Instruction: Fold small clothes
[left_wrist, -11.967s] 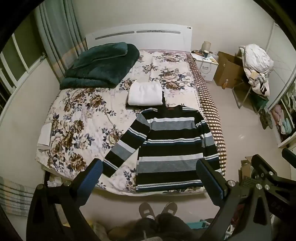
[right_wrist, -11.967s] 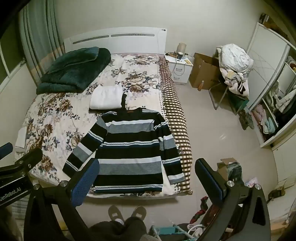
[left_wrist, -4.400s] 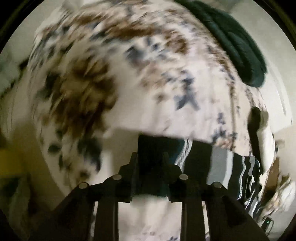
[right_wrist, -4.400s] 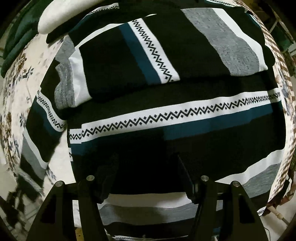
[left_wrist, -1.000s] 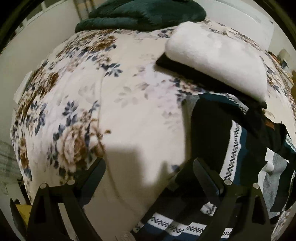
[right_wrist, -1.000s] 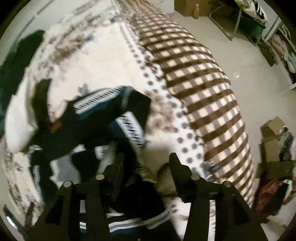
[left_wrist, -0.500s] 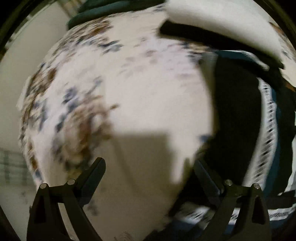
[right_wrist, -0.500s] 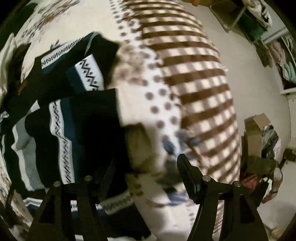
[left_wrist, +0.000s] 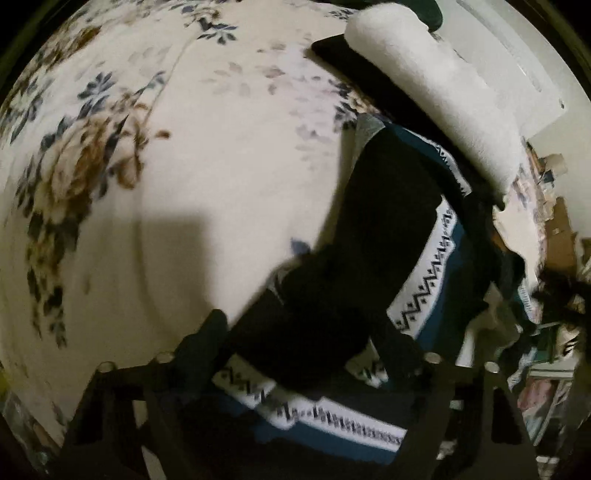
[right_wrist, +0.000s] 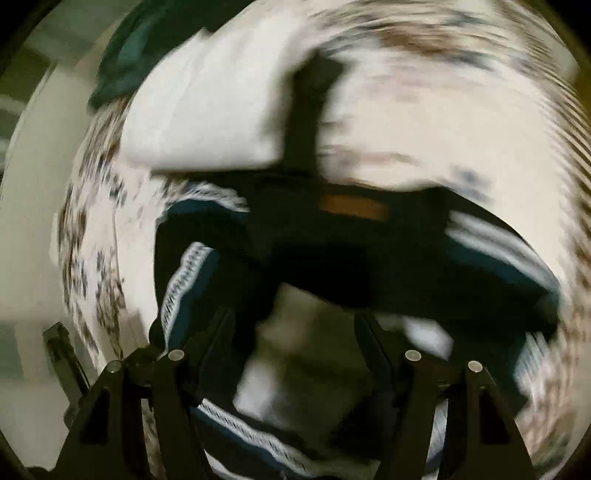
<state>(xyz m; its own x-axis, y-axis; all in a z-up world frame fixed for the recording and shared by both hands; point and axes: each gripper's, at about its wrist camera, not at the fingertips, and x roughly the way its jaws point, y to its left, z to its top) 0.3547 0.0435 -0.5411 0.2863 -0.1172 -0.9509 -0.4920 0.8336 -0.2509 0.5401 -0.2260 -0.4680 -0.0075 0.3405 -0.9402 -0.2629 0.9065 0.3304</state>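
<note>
The striped sweater (left_wrist: 388, 229), black with teal and white zigzag bands, lies partly folded on the floral bedspread (left_wrist: 147, 155). My left gripper (left_wrist: 303, 332) points down over the sweater's left edge. Its jaws are closing with a black fold of the sweater between them, and the pads do not clearly press on it. The right wrist view is badly blurred. There my right gripper (right_wrist: 293, 325) stands open above the sweater (right_wrist: 369, 258), near the collar with its orange-brown label (right_wrist: 351, 206), and nothing is held in it.
A folded white garment (left_wrist: 436, 96) rests on a dark cloth just beyond the sweater, and shows as the white garment (right_wrist: 207, 110) in the right view. A dark green blanket (right_wrist: 136, 48) lies farther back. The white headboard (left_wrist: 517, 48) and room clutter (left_wrist: 561, 229) are at the right.
My left gripper sank onto the sweater's left edge and its jaws narrowed around a black fold. My right gripper swept from the bed's checked right side to above the collar.
</note>
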